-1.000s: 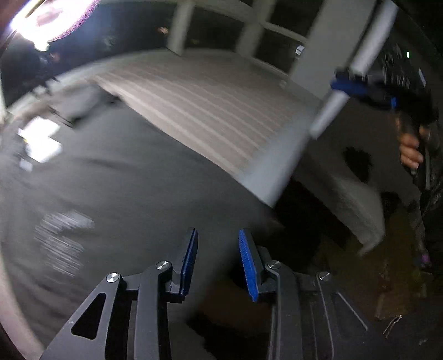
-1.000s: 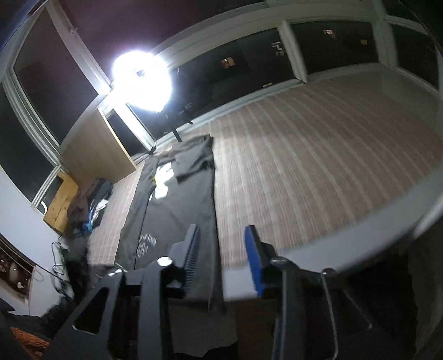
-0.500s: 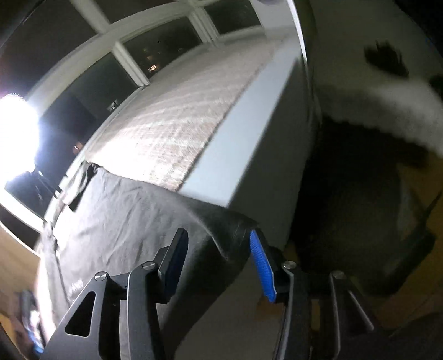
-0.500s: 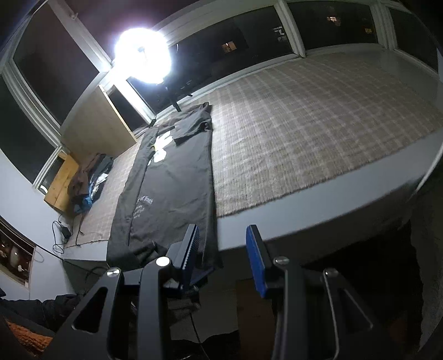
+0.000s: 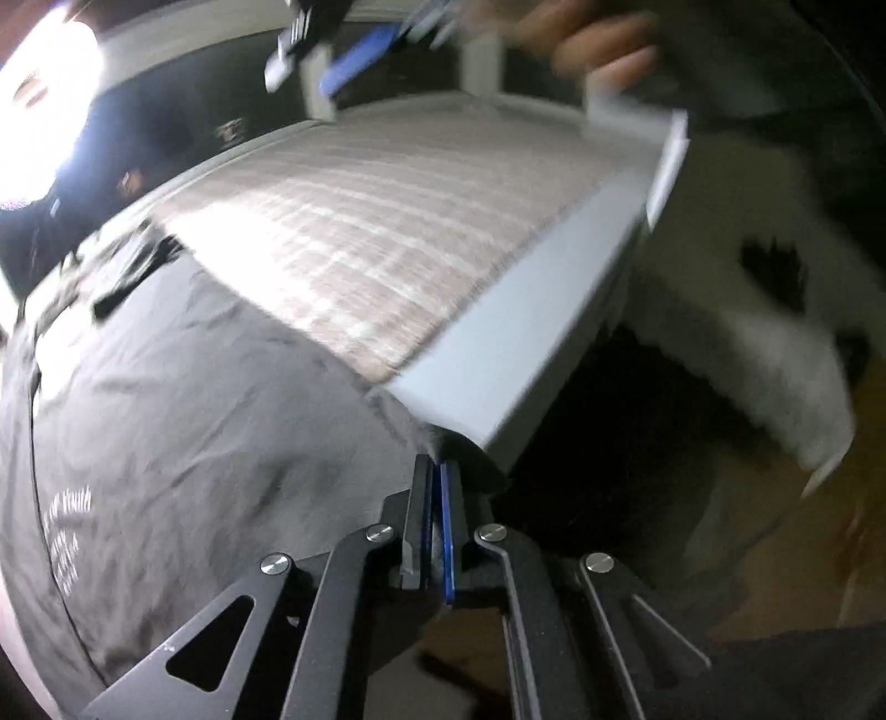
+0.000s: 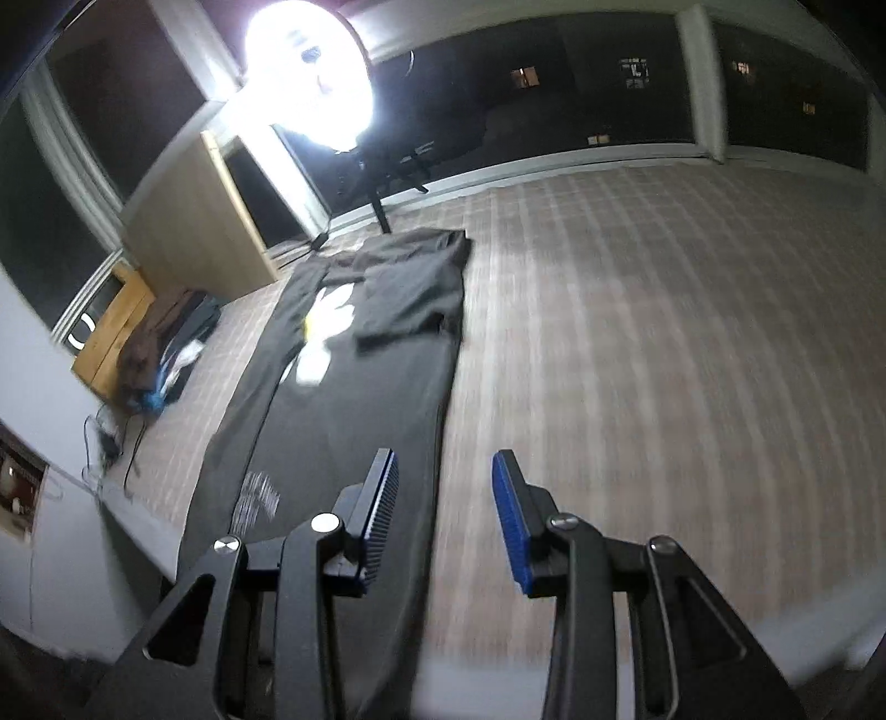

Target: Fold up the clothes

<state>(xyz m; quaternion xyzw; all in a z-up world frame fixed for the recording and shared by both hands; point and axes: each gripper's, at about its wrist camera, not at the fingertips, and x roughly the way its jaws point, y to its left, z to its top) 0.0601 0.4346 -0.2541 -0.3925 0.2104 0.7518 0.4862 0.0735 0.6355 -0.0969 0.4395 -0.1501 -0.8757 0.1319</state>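
A dark grey T-shirt [image 5: 194, 415] with white print lies flat and lengthwise on a bed with a checked cover [image 5: 387, 221]. Its hem corner hangs over the bed's grey front edge [image 5: 526, 343]. My left gripper [image 5: 437, 471] is shut on that corner, the cloth pinched between the blue pads. In the right wrist view the T-shirt [image 6: 376, 376] runs away from me, one sleeve folded in at the far end. My right gripper [image 6: 443, 498] hovers open above the shirt's right edge and the cover [image 6: 664, 332], nothing between its fingers. It also shows blurred in a hand [image 5: 598, 50] at the top of the left wrist view.
A bright lamp [image 6: 310, 72] on a stand glares from behind the bed. A wooden cabinet [image 6: 194, 221] and a pile of clothes [image 6: 160, 354] sit at the far left. A white fluffy rug [image 5: 747, 332] with dark patches lies on the floor to the right.
My left gripper opened around the shirt's hanging hem corner, then closed on it. My right gripper swung forward from the bed's edge to over the shirt and cover, still open.
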